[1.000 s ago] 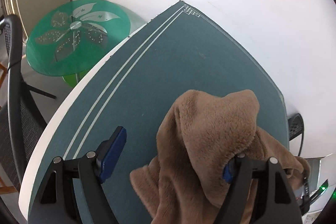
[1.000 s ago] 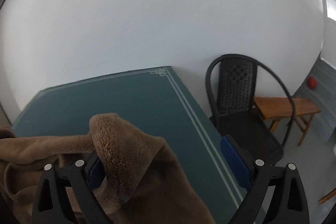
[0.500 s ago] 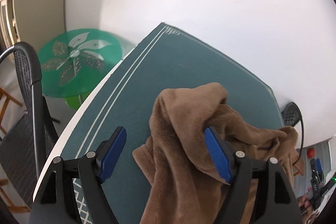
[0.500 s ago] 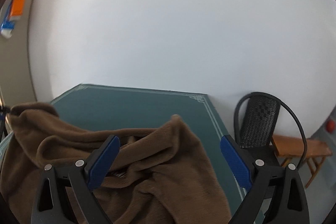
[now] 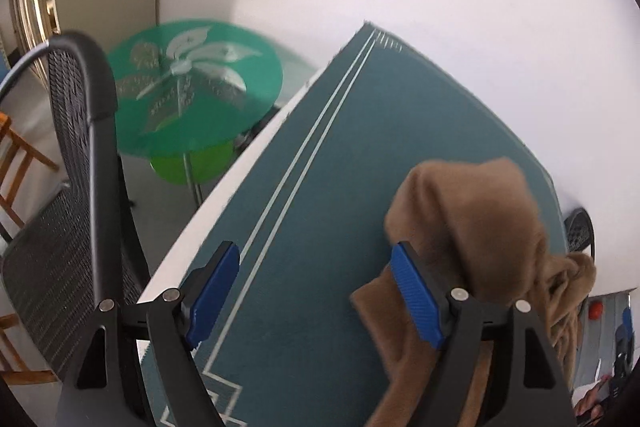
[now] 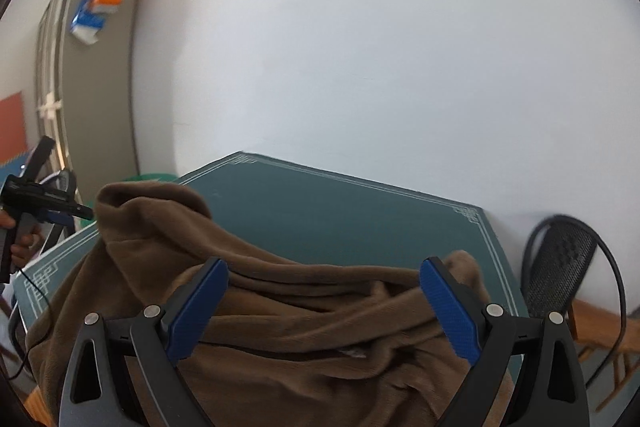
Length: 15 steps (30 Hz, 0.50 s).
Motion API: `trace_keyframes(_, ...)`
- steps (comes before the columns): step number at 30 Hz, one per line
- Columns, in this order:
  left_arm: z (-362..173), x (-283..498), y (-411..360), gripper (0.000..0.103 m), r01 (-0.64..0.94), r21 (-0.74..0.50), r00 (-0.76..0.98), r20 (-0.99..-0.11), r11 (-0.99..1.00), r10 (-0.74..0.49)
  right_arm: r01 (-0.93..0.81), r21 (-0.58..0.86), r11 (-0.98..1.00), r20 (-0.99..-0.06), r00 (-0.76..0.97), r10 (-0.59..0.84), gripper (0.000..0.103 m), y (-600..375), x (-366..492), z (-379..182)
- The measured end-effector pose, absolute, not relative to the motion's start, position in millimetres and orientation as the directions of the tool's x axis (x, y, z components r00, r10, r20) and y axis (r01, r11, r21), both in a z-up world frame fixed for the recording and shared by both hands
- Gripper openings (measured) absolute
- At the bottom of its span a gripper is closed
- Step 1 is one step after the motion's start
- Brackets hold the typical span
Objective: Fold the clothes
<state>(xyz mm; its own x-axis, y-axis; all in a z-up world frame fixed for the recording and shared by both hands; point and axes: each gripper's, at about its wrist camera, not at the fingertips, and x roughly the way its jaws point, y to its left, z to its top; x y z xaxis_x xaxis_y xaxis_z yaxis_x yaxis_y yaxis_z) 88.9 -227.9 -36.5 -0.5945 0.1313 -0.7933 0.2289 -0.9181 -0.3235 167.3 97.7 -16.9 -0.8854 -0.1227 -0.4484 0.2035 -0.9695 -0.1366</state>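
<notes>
A brown fleece garment (image 6: 288,307) lies rumpled on the dark green table cloth (image 6: 340,203). In the left wrist view the garment (image 5: 472,227) is bunched up around the right finger, with a peak standing above it. My left gripper (image 5: 316,291) is open and holds nothing; the cloth lies to its right. My right gripper (image 6: 320,307) is open above the spread garment and grips none of it. The left gripper also shows at the left edge of the right wrist view (image 6: 36,199), next to the garment's raised corner.
A round green glass side table (image 5: 192,87) and a black mesh chair (image 5: 76,195) stand left of the table. Another black chair (image 6: 568,267) and a wooden bench (image 6: 600,327) stand to the right. A white wall lies behind the table's far edge.
Both grippers have drawn apart and back, and the garment has slid off their fingers. The garment now lies more spread out between them, with its left corner still raised.
</notes>
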Motion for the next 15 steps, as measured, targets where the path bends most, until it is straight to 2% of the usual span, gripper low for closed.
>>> trace_keyframes(3,-51,91,-230,0.082,0.201,-0.309,-0.581,-0.801,-0.93,0.141,0.243,-0.149,-0.958,-0.464,-0.873,-0.149,0.098,73,166,-16)
trace_keyframes(5,-56,91,-221,0.082,0.125,-0.279,-0.592,-0.791,-0.952,0.154,0.27,-0.153,-0.951,-0.475,-0.863,-0.169,0.098,60,163,-18)
trace_keyframes(11,-70,91,-180,0.082,-0.101,-0.107,-0.566,-0.811,-0.989,0.146,0.414,-0.059,-0.908,-0.518,-0.79,-0.327,0.098,22,149,-19)
trace_keyframes(15,-78,77,-177,0.082,-0.149,-0.147,-0.546,-0.812,-0.978,0.205,0.487,-0.002,-0.873,-0.523,-0.745,-0.414,0.098,-3,139,-12)
